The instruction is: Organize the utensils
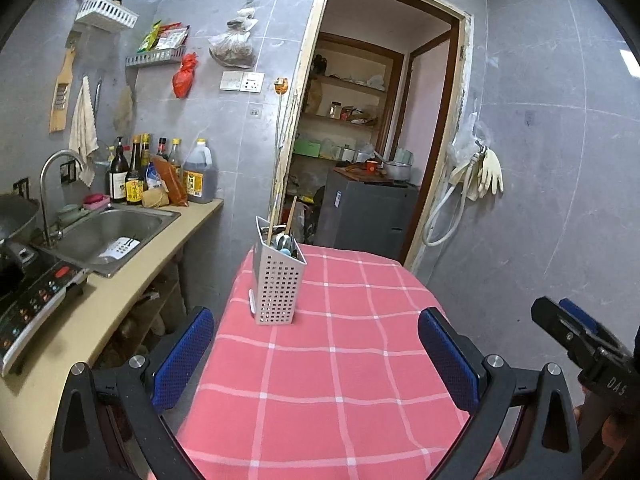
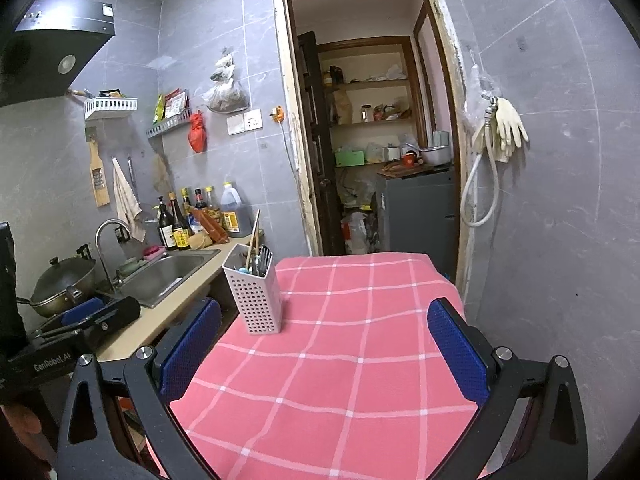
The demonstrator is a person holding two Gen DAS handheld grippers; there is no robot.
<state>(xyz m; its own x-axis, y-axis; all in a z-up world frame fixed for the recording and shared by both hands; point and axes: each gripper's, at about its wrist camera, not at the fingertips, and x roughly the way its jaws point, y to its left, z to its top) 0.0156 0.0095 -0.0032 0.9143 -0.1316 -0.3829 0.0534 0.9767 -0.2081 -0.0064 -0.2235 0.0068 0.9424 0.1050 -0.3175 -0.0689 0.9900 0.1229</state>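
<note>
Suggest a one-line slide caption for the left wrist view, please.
Open left gripper above a pink checked tablecloth, facing a perforated white utensil holder filled with utensils.

Grey tiled walls point(image 2: 560, 220) enclose a small kitchen. A tabletop under a pink checked cloth point(image 2: 340, 360) stands in the middle, just beside a beige counter point(image 1: 100, 312) with a steel sink point(image 1: 116, 236) and curved tap point(image 1: 50, 184). Bottles point(image 1: 132, 176) line the counter's back by the wall, under two wall racks point(image 1: 154, 56). An open doorway point(image 2: 372, 120) with a worn frame leads to a storeroom with wooden shelves point(image 2: 372, 120) and a grey cabinet point(image 2: 420, 208). A black range hood point(image 2: 52, 52) hangs at the upper left.
</note>
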